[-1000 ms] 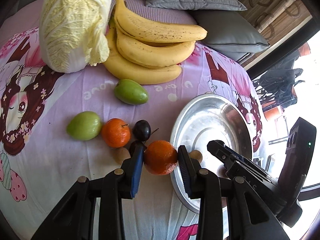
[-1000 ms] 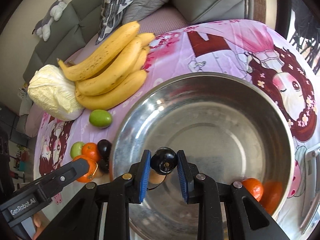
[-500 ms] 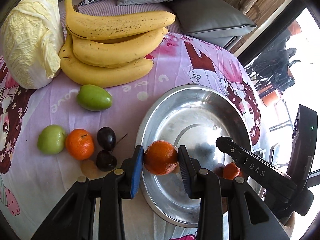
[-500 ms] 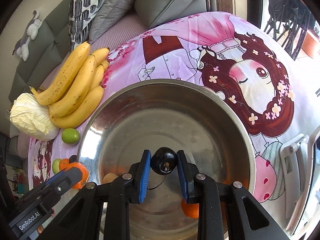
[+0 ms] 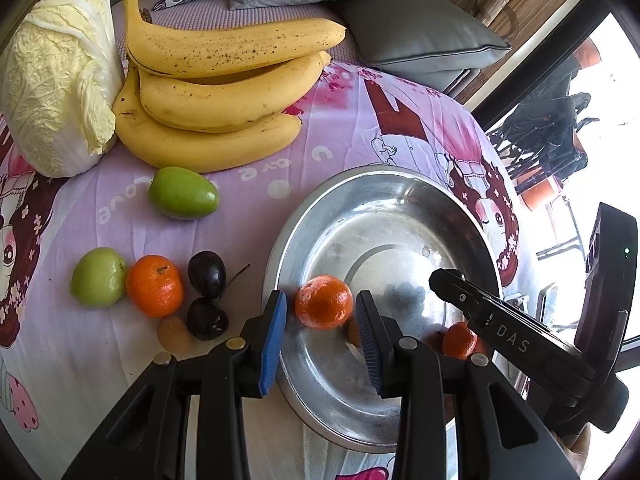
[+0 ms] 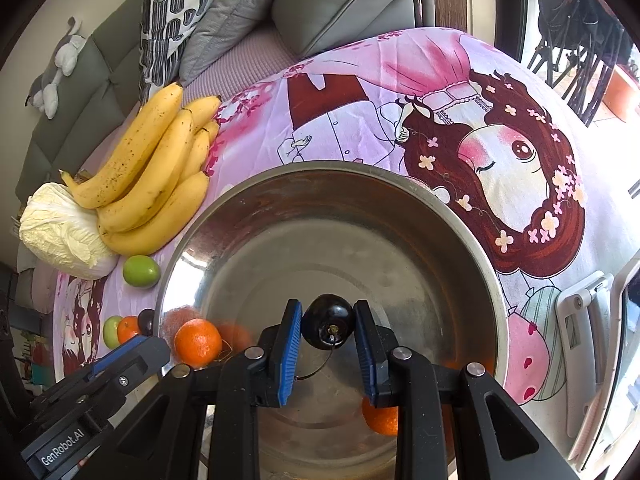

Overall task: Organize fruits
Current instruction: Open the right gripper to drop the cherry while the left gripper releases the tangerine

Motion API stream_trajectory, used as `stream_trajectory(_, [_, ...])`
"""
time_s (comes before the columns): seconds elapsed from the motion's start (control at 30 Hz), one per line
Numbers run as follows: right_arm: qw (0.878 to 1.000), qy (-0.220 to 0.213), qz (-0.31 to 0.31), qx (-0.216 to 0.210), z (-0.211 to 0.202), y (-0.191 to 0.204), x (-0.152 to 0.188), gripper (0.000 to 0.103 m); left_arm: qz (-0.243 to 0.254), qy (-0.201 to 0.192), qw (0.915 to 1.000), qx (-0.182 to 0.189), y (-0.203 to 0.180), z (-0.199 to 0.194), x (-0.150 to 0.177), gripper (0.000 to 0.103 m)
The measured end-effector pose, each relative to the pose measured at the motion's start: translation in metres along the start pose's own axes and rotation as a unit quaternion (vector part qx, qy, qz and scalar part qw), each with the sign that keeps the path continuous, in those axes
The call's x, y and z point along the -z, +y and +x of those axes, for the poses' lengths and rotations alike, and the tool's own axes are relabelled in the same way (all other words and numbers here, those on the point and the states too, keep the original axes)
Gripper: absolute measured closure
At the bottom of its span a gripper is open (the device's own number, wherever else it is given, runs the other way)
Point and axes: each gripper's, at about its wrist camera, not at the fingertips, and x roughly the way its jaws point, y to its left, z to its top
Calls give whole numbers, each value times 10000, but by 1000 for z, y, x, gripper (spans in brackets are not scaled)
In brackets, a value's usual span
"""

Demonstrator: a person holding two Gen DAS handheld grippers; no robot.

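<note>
Left tongs [image 5: 322,330]: I have them spread, an orange [image 5: 324,301] loose between them inside the bowl [image 5: 400,184].
Right tongs [image 6: 327,342]: I'm pinching a dark plum [image 6: 327,327] over the bowl.

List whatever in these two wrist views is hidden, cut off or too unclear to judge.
- Left wrist view: a tan round item beside the dark plums is too indistinct to identify.
- Left wrist view: the second orange in the metal bowl is partly covered by the right gripper body.
- Right wrist view: an orange in the bowl is mostly hidden under the right gripper.
</note>
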Motion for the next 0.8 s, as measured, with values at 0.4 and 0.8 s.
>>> stream_trajectory(0.4, [9997, -2, -238, 108, -3, 7, -1, 36, -263, -45, 9987, -442, 13, -13, 2, 62])
stream_trajectory(0.8, [9976, 127, -635, 231, 0, 21, 5, 14, -1009, -97, 9895, -1029, 54, -23, 6, 29])
